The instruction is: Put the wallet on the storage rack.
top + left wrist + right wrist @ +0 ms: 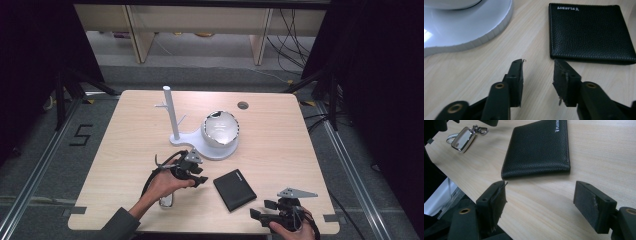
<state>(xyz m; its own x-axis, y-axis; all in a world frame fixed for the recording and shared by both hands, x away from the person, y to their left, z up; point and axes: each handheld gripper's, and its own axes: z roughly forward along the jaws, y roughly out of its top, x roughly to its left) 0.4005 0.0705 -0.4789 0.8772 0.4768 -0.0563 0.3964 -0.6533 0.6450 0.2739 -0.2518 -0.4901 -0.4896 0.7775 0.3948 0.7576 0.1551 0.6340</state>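
A black leather wallet (234, 189) lies flat on the wooden table between my two grippers. My left gripper (202, 180) points right toward it and stands open, with bare wood between its jaws (538, 72). The wallet (590, 31) sits just beyond its right jaw, apart from it. My right gripper (262, 209) rests near the front edge and is open wide, pointing at the wallet (540, 147) with nothing between its jaws (540, 195). A silver key fob (464, 138) on a ring lies near the left hand (167, 201).
A white stand (172, 117) with short pegs rises from a flat white base (215, 150), and a shiny rounded bowl (220, 127) rests on that base. A cable hole (243, 105) marks the table's far side. The table's front edge is close to both hands.
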